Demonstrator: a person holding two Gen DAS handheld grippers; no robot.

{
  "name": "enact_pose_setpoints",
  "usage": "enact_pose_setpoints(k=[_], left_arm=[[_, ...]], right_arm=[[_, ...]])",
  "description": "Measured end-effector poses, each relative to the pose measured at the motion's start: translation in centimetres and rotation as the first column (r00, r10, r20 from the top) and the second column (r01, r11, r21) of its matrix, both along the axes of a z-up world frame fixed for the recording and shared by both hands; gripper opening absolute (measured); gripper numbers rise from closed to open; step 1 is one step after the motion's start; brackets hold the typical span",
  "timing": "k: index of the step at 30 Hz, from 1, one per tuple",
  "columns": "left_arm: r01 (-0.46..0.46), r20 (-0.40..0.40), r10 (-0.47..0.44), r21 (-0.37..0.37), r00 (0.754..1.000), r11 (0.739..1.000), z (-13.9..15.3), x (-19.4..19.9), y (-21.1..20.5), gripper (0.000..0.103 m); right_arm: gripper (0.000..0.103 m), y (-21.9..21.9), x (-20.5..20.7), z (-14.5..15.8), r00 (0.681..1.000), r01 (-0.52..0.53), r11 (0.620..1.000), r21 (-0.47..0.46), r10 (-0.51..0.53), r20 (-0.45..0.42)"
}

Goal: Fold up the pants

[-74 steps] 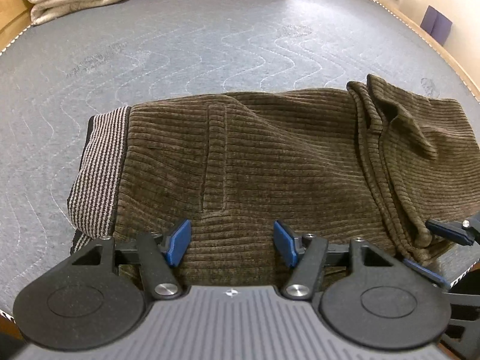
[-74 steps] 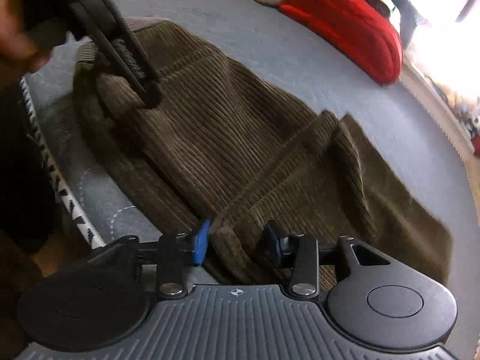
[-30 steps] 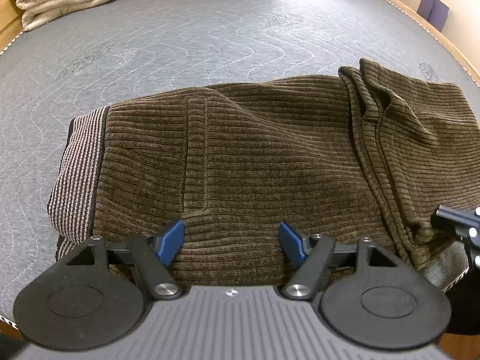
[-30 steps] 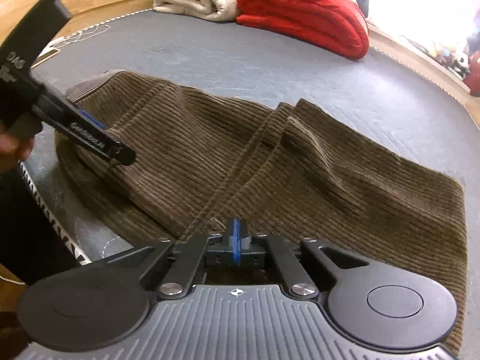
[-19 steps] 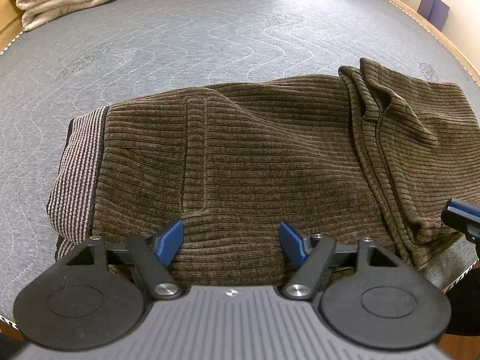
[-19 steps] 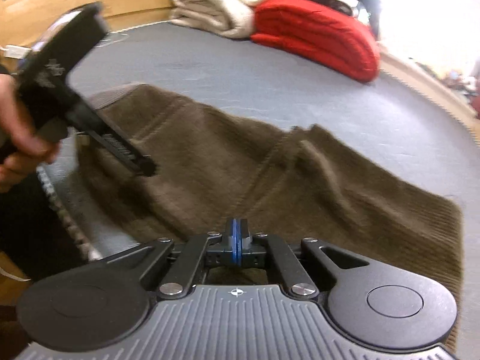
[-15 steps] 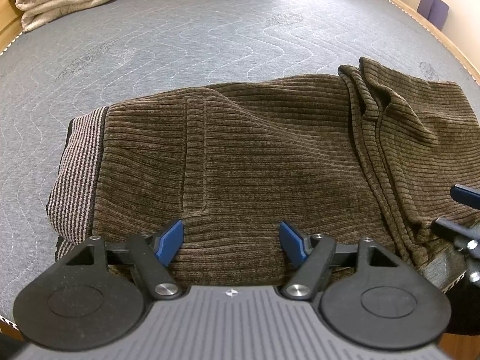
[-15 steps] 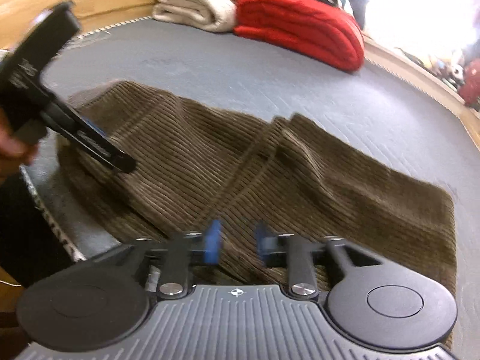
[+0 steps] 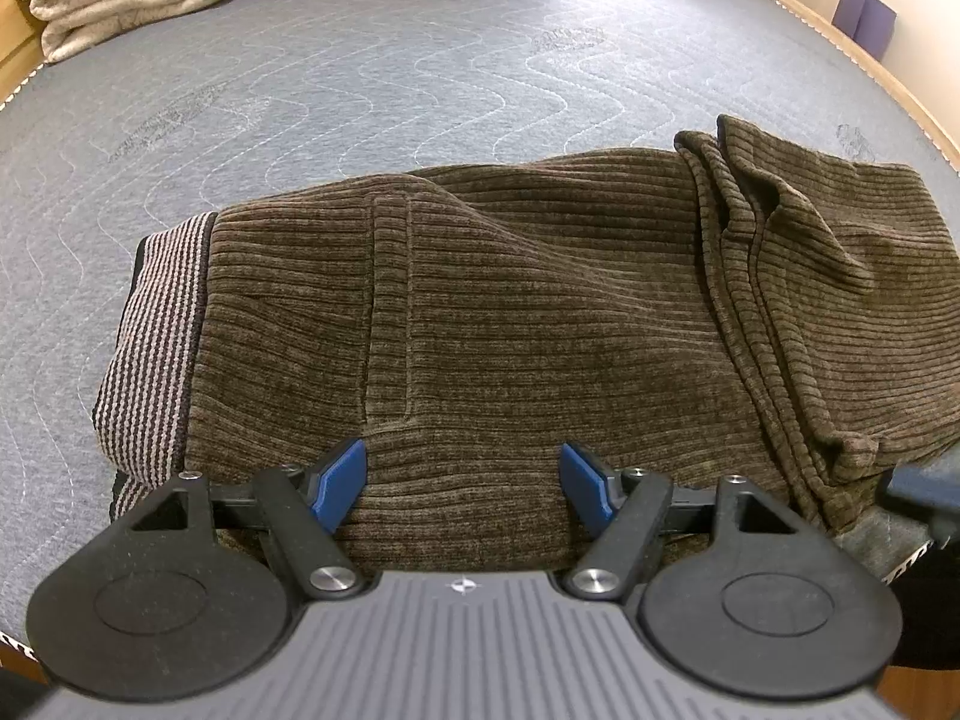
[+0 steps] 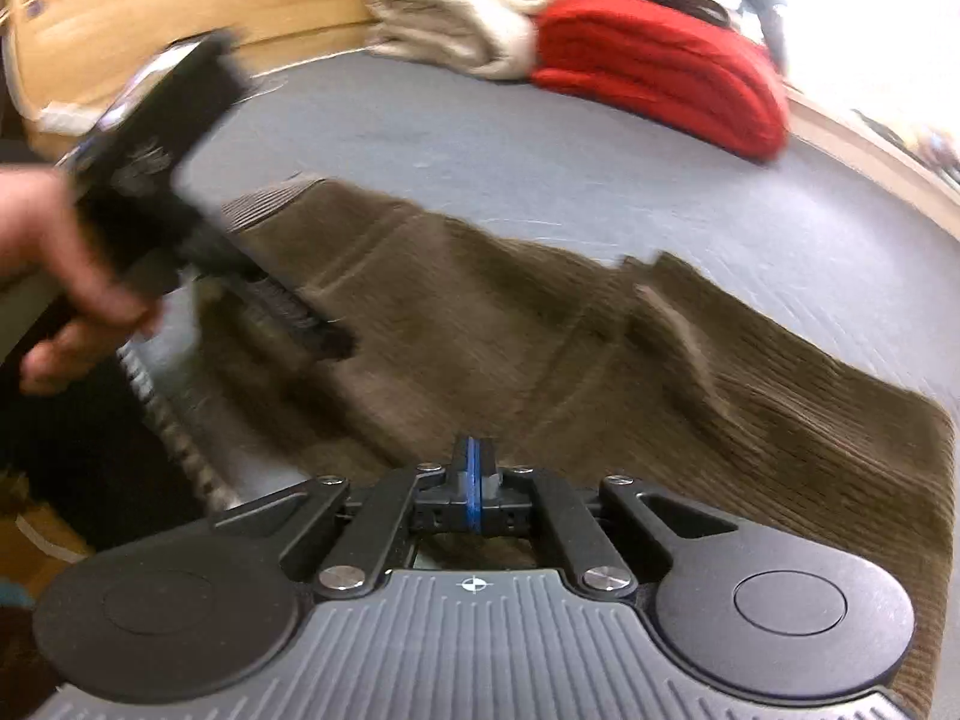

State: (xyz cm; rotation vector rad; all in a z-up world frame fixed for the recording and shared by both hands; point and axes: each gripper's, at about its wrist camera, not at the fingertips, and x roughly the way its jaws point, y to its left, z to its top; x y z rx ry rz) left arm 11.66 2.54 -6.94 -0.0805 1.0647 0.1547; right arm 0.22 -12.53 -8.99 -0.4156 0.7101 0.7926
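One fold looks done: we find the pants doubled on the bed, second fold pending, left claw spread over the near edge, right claw pressed together, empty.

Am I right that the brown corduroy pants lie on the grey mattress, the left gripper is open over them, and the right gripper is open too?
Not quite: the right gripper is shut, its blue pads pressed together in the right wrist view. The rest holds: the brown corduroy pants lie on the grey mattress, and the left gripper is open over them.
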Motion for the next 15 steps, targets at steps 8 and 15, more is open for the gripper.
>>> enact_pose_setpoints(k=[8,15], left_arm=[[0.01,-0.004,-0.01,0.014,1.0,1.0,-0.3,0.2,-0.4,0.077],[0.017,-0.006,-0.017,0.025,1.0,1.0,-0.4,0.3,-0.4,0.078]], right_arm=[[0.037,-0.8,1.7,-0.7,0.991,0.128,0.991,-0.04,-0.126,0.043],[0.04,1.1,1.1,-3.0,0.999,0.033,0.991,-0.133,-0.029,0.032]])
